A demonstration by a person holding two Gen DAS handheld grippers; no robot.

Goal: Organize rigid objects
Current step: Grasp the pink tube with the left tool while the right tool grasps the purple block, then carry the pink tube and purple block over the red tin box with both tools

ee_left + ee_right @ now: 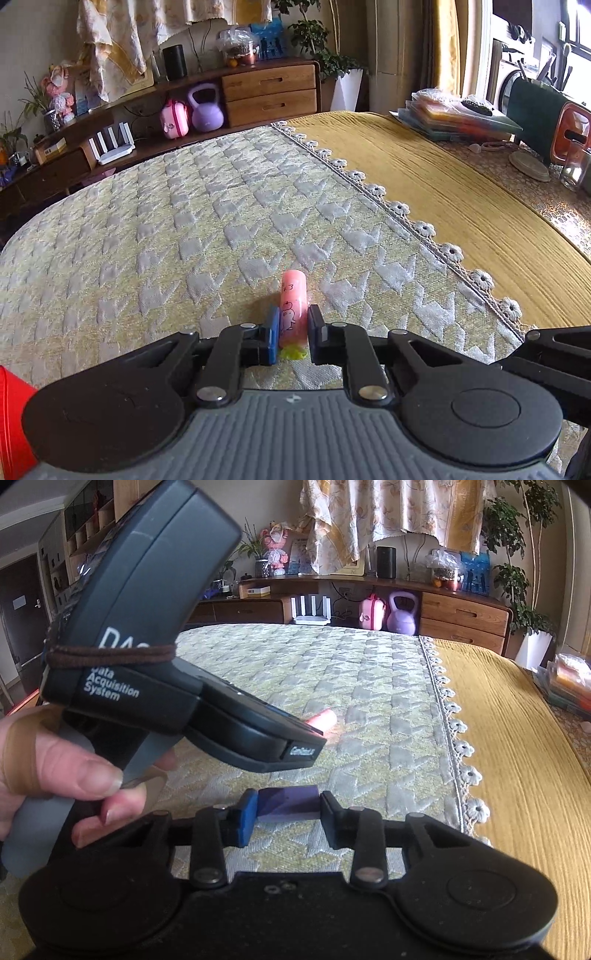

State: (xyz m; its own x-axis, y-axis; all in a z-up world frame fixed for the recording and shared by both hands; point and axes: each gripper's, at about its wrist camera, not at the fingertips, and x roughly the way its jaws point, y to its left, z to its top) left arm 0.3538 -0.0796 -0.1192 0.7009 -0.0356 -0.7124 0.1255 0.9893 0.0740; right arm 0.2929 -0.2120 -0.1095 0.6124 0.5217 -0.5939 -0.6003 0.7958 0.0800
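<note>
Both pickups are under way on the quilted bed cover (221,206): low centre of its frame, the left gripper (291,332) clamps one pink tube (293,306); the right gripper (286,812) clamps one purple block (288,803), likewise low centre. Next, probably, lifting both clear without slipping.

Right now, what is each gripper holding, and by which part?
The left gripper clamps a pink tube across its lower half, above its green end. The right gripper clamps a purple block by its two opposite side faces.
</note>
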